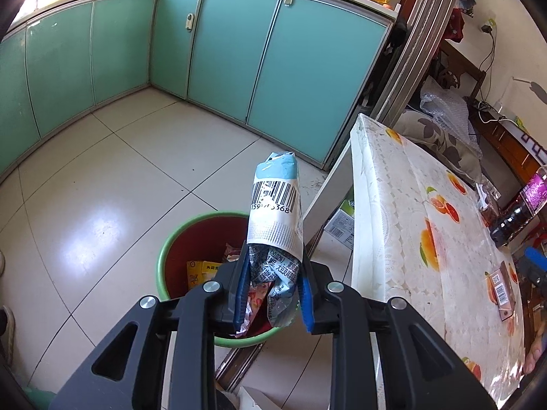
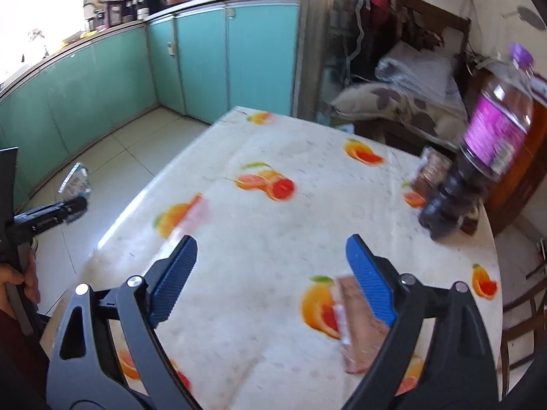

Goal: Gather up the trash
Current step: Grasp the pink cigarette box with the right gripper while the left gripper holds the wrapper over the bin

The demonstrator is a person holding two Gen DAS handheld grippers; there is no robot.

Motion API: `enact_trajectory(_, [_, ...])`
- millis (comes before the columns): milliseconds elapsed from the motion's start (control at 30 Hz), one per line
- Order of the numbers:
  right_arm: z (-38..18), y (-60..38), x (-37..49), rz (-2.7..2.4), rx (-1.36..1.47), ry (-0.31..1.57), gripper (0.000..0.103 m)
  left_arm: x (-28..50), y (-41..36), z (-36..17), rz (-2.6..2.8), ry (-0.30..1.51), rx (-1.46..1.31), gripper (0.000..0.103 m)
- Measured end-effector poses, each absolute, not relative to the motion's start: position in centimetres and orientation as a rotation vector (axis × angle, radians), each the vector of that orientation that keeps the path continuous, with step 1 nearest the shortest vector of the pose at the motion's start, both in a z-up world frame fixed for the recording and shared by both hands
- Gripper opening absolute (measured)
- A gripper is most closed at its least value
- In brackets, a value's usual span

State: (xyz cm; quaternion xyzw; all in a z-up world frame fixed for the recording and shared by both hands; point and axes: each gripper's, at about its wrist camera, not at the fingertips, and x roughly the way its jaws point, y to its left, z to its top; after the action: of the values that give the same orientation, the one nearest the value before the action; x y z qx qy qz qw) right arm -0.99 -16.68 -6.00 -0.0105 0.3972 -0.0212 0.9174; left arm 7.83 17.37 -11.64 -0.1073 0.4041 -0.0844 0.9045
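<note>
The job looks partway through. The left gripper (image 1: 273, 283) has its blue-padded jaws pinched on a crumpled white-and-pale-blue plastic snack wrapper (image 1: 276, 218), which stands up out of the grip directly above the round red waste bin with a green rim (image 1: 163, 259) on the tiled floor, just off the table's near corner. The bin already holds rubbish: a yellow carton (image 1: 201, 271) and some scrunched coloured wrappers, so earlier pieces seem to be in, and this wrapper has not yet been dropped. The right gripper (image 2: 271, 276) hangs over the table with the white, orange-fruit-printed plastic cloth (image 2: 273, 143), its jaws spread wide with nothing between them. Just by its right-hand finger, towards the table's near edge, lies a flat pinkish-brown packet (image 2: 362, 335), too blurred in that view to read; from the left wrist view it carries a white sticker with a barcode. I would guess that is the next piece to collect. At the far right edge of the table stands a clear plastic bottle of dark drink with a purple cap and purple label (image 2: 489, 136), beside a small brownish packet (image 2: 432, 171); whether either counts as trash I cannot say. As for writing, the held wrapper shows a barcode with digits reading partly "159" and "368", plus Chinese print too creased to make out; the yellow carton has Chinese characters too; the bottle's label is illegible.
</note>
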Motion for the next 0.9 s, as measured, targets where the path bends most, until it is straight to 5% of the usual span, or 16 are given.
enact_trajectory(333, [-10.7, -21.7, -2.6, -0.103, -0.013, 0.963, 0.091, 7.1, 13.2, -10.6, -0.199, 0.796, -0.062, 0.023])
enact_trajectory(467, [-11.0, -21.8, -2.7, -0.086, 0.044, 0.961, 0.059, 7.3, 13.6, -10.6, -0.197, 0.802, -0.074, 0.024])
enact_trajectory(567, [-10.1, -21.9, -3.1, -0.089, 0.081, 0.92, 0.052, 7.4, 14.1, -10.8, -0.196, 0.814, -0.096, 0.024])
enact_trajectory(900, [-5.0, -17.2, -3.1, -0.063, -0.024, 0.774, 0.052, 7.2, 14.4, -10.8, -0.197, 0.81, -0.095, 0.024])
